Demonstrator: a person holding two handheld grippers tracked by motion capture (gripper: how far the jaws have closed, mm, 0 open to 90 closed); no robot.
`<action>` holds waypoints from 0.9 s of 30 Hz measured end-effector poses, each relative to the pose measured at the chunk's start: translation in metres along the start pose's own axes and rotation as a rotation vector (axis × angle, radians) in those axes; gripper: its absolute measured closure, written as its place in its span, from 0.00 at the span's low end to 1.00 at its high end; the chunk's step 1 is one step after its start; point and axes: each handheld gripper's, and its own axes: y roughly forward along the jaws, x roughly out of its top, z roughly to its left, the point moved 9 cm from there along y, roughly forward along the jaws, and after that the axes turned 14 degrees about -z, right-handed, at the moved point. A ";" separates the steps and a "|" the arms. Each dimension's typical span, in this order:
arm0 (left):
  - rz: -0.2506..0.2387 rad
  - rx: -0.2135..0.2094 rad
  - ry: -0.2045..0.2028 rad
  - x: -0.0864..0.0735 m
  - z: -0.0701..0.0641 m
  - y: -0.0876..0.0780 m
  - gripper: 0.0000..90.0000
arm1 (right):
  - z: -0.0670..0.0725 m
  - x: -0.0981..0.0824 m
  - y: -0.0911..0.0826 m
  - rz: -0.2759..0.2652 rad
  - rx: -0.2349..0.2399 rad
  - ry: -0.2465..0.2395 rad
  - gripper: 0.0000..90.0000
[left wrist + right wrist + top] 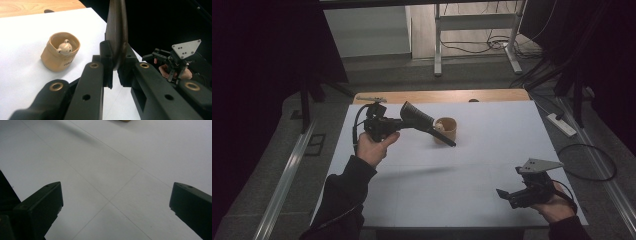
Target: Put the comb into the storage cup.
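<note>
High view: the left claw (412, 120) is clenched on a long dark flat paddle-like tool (424, 122), held above the white desk (472, 165); the tool's thin end reaches across the tan sack-shaped ceramic cup (446, 129). The right claw (504, 194) hangs low over the desk's near right corner — well apart from the cup.

Left gripper view: the jaws pinch the dark tool; the cup stands upright, a small bear figure (65, 47) inside.

Right gripper view: jaws stand wide apart, released — bare desk between.
</note>
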 end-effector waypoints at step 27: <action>-0.055 0.056 -0.012 0.030 0.018 -0.015 0.92 | -0.023 -0.031 -0.032 0.069 -0.140 0.094 0.00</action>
